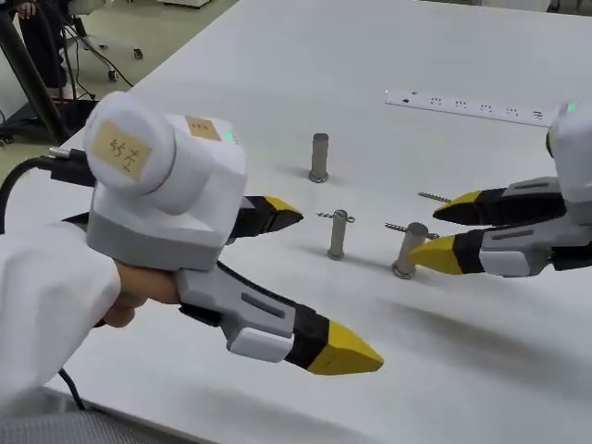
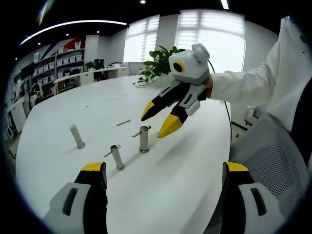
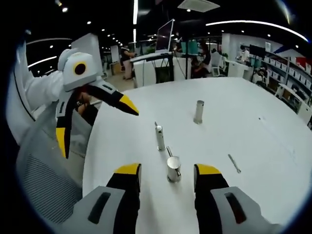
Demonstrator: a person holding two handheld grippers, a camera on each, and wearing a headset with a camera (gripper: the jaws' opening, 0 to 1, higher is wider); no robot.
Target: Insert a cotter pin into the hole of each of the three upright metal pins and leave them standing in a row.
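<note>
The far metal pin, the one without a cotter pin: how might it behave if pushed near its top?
The far metal pin stands tall and thin on a small flared foot, so it would probably tip rather than slide. It looks solid metal: likely stiff, heavy for its size. Fallen on the smooth table, its round shaft may roll.

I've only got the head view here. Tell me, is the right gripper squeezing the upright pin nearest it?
Observer: No. In the right gripper view, that nearest pin stands between the open jaws of the right gripper, with a gap on each side.
Operator: And the loose cotter pin by its upper jaw, is it touching?
Observer: No. The loose cotter pin lies flat on the table, outside the jaws and apart from them.
</note>
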